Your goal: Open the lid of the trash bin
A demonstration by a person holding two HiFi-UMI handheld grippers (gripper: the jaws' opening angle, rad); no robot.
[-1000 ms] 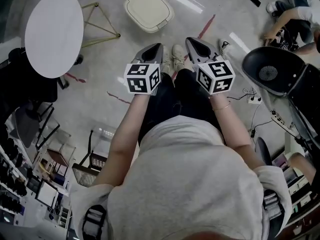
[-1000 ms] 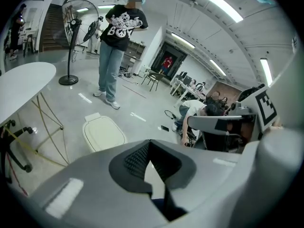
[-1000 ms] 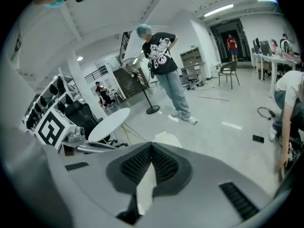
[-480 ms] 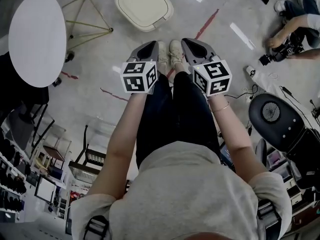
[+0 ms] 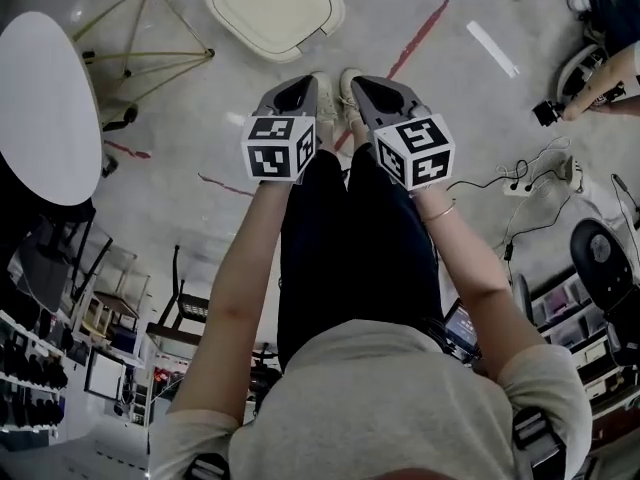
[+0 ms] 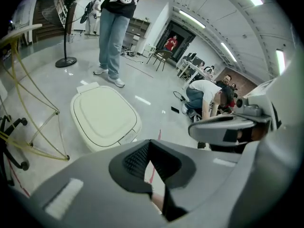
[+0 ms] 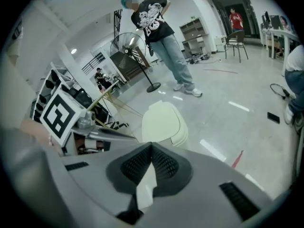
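Note:
The trash bin [image 5: 272,8] is cream-white with a rounded square lid that lies flat and closed; it stands on the grey floor just ahead of the person's shoes. The same bin [image 6: 104,115] shows below and ahead in the left gripper view, and the bin [image 7: 164,122] also stands beyond the jaws in the right gripper view. My left gripper [image 5: 300,88] and right gripper [image 5: 366,84] hang side by side in the air, short of the bin and apart from it. The jaws of both meet at the tips with nothing between them.
A white round table [image 5: 40,108] and a yellow wire-frame stand [image 5: 140,48] sit left of the bin. A person in jeans [image 6: 114,32] stands just behind the bin. A red floor line [image 5: 420,33], cables with a power strip [image 5: 530,183] and a crouching person [image 5: 610,68] lie to the right.
The person has stepped forward: the bin, the table and the chair at right slid across the head view, and the bin now lies nearer the grippers. Both grippers stay shut, side by side.

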